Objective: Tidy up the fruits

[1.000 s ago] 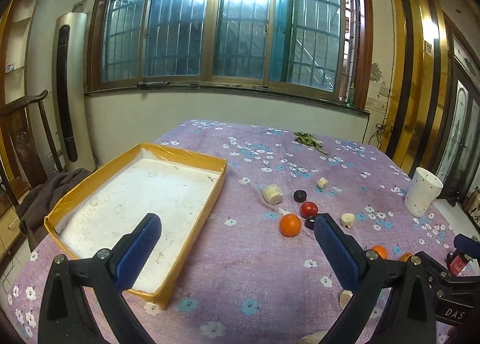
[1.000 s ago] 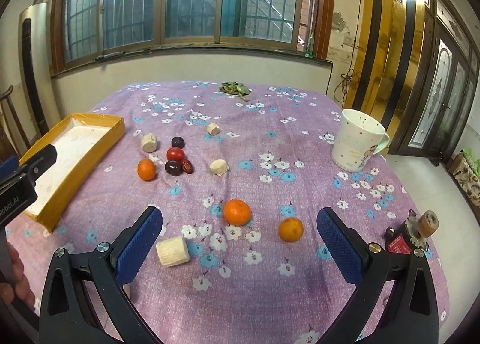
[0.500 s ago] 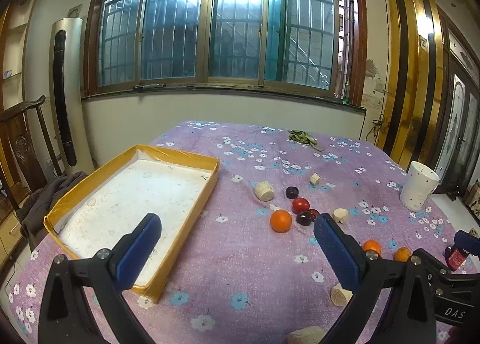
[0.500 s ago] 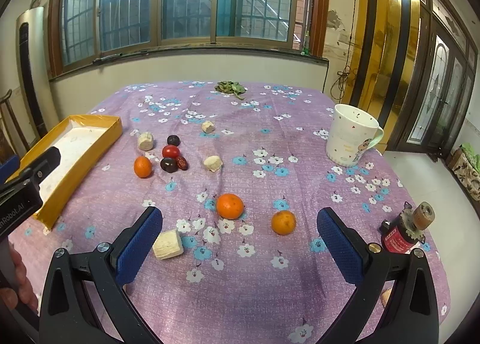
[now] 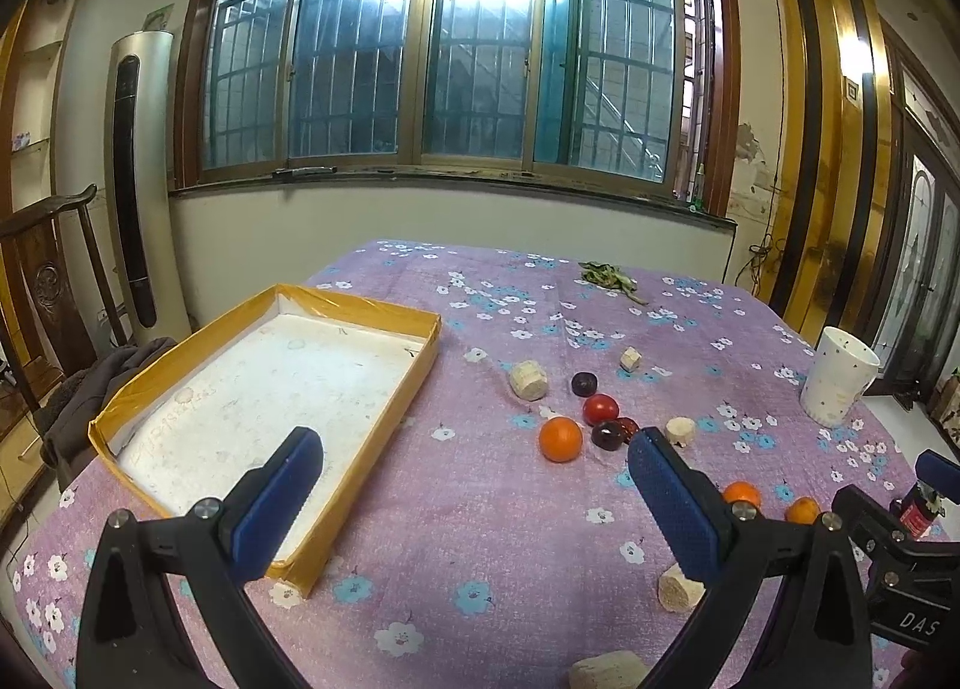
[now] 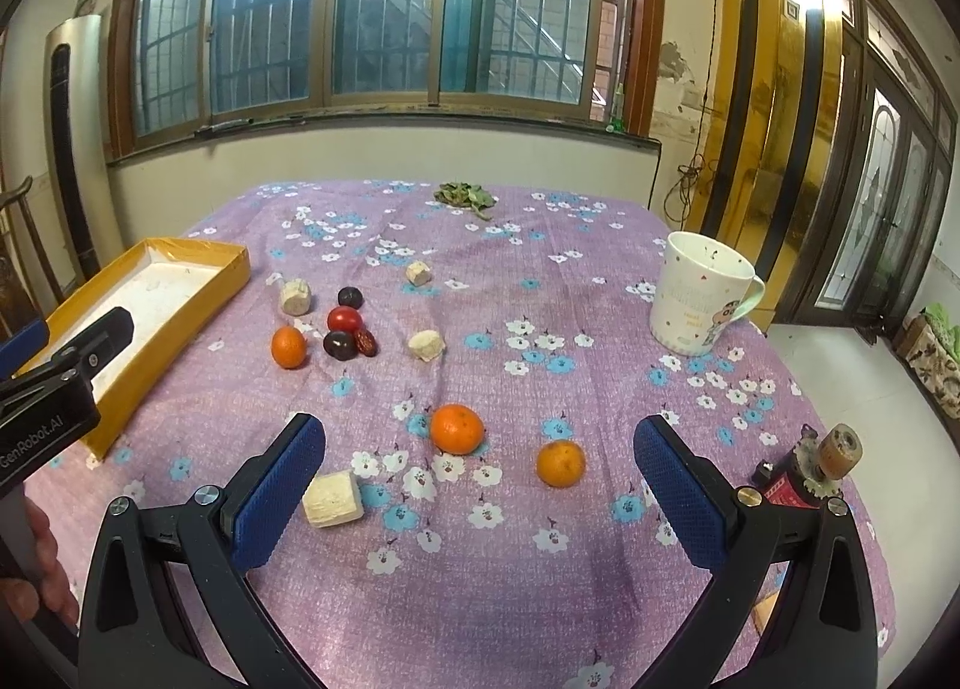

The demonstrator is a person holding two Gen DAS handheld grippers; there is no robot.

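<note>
Fruit lies loose on a purple flowered tablecloth (image 6: 540, 389). An orange (image 5: 560, 439), a red tomato (image 5: 600, 409) and two dark plums (image 5: 583, 383) cluster mid-table. Two more oranges (image 6: 456, 428) (image 6: 560, 463) lie near my right gripper (image 6: 480, 485), which is open and empty above the cloth. Pale cut chunks (image 6: 333, 498) are scattered around. A yellow-rimmed white tray (image 5: 360, 308) sits at the left, empty. My left gripper (image 5: 474, 485) is open and empty, hovering beside the tray's near right corner.
A white mug (image 6: 699, 293) stands at the right. A small red bottle (image 6: 810, 473) sits near the table's right edge. Green leaves (image 6: 465, 194) lie at the far end. A wooden chair (image 5: 42, 281) with dark cloth stands left of the table.
Both grippers have pulled back and risen, so the fruit and tray look smaller and farther. Both stay open; nothing on the table moved.
</note>
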